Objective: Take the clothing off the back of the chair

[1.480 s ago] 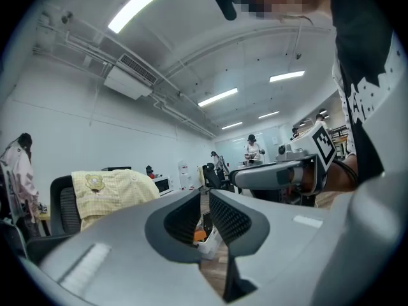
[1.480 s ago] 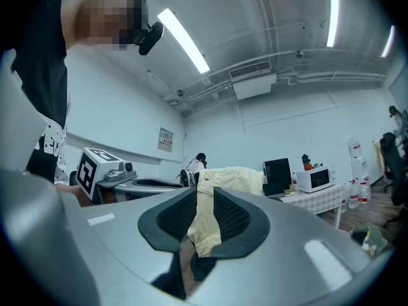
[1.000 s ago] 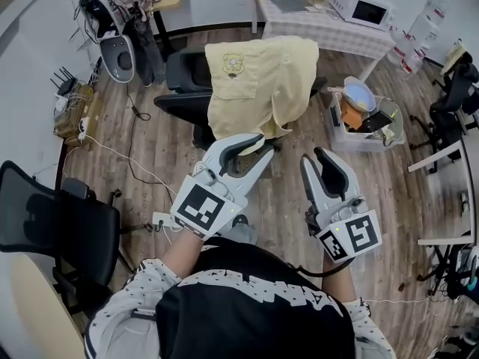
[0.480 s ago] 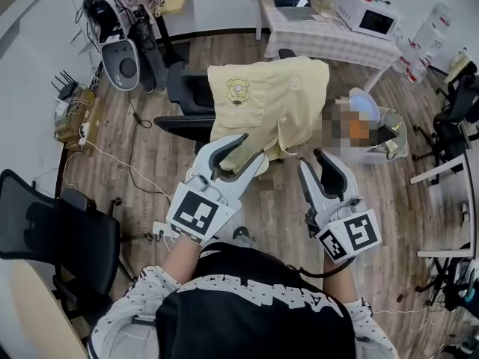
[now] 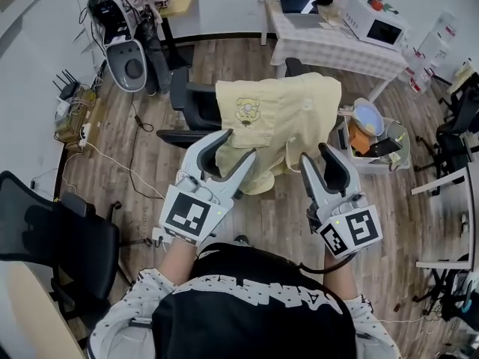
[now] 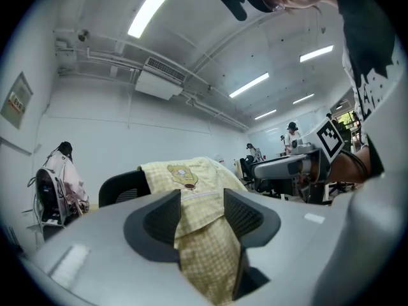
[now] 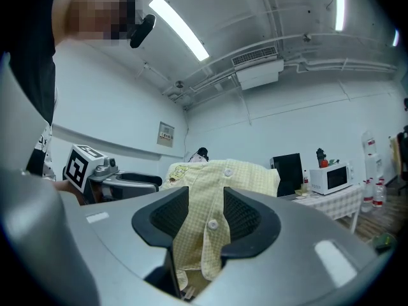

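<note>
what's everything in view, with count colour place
shirt: 1, pale yellow, draped over the chair back
chair: 1, black, under the shirt
second chair: 1, black, lower left
table: 1, checked cloth, top right
microwave: 1, white, on table
laptop: 1, dark, on table
bin: 1, white, right of chair
left gripper: 1, grey, jaws just been opening, shirt seen between them, not gripped
right gripper: 1, grey, likewise

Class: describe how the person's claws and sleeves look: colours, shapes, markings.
Left claw and right claw: light grey shells, curved black textured pads, each bearing a white cube with black square markers. Sleeves white, dark-speckled, under a black top. Both jaws have just been opening, yellow shirt seen between them, unpressed.
</note>
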`<state>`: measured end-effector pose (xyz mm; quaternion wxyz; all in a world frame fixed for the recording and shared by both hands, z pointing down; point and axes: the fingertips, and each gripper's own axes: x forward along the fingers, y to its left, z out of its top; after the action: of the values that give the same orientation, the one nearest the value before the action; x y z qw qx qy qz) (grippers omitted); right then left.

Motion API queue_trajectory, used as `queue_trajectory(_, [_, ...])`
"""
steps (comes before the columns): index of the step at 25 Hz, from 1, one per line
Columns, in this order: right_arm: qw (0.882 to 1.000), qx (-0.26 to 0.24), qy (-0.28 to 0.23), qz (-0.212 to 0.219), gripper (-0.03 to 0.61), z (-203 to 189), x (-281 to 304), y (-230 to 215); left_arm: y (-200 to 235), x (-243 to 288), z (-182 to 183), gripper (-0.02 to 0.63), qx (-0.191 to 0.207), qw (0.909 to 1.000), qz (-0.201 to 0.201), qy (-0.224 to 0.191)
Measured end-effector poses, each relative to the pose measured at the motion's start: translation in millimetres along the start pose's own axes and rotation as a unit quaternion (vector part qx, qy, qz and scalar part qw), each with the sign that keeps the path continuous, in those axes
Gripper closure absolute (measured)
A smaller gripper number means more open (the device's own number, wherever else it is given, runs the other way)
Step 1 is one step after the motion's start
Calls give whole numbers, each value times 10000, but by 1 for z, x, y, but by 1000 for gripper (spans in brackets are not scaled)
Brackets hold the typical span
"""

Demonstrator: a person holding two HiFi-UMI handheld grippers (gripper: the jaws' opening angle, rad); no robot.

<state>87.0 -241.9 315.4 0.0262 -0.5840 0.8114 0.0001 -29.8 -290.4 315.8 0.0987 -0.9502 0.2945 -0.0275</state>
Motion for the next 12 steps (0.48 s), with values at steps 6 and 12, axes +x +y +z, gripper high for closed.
queue_trajectory(6, [9999,34,71,-96,374,-1,10,-21,13,7,-6,349,-145,9995,227,161])
queue_trajectory(12, [9998,65,169,-91,319,4,21,-50,15,20,-13,288,-316,9980,363,415])
